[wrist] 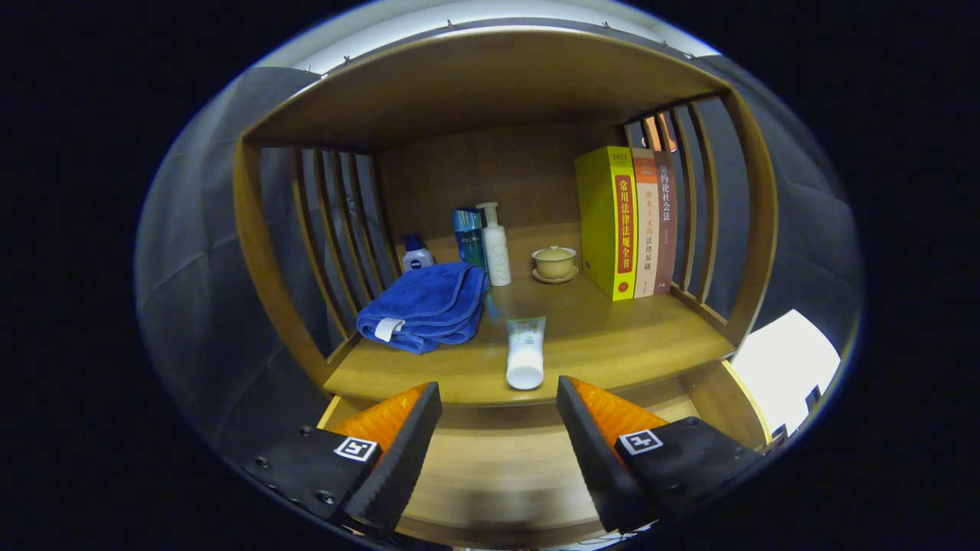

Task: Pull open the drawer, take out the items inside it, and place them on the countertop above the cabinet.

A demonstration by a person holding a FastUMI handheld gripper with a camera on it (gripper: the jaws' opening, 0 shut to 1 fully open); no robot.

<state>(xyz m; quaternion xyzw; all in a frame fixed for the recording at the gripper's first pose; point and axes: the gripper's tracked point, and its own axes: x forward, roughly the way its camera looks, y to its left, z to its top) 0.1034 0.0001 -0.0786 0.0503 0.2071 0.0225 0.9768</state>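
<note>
Countertop (612, 337) above your cabinet carries a white tube (525, 353) lying just ahead of your gripper (498, 405), whose fingers stand wide apart and empty, beside a folded blue towel (425, 306).

**Wood, cloth and plastic on our shelf**

We see a brown wooden countertop (612, 337) with a smooth, satin finish. At ten o'clock from our gripper (498, 398), whose fingers stand apart with matt black ribbed pads (417, 428), lies a soft blue folded cloth towel (429, 306). At twelve o'clock lies a glossy white plastic tube (526, 356).
</note>
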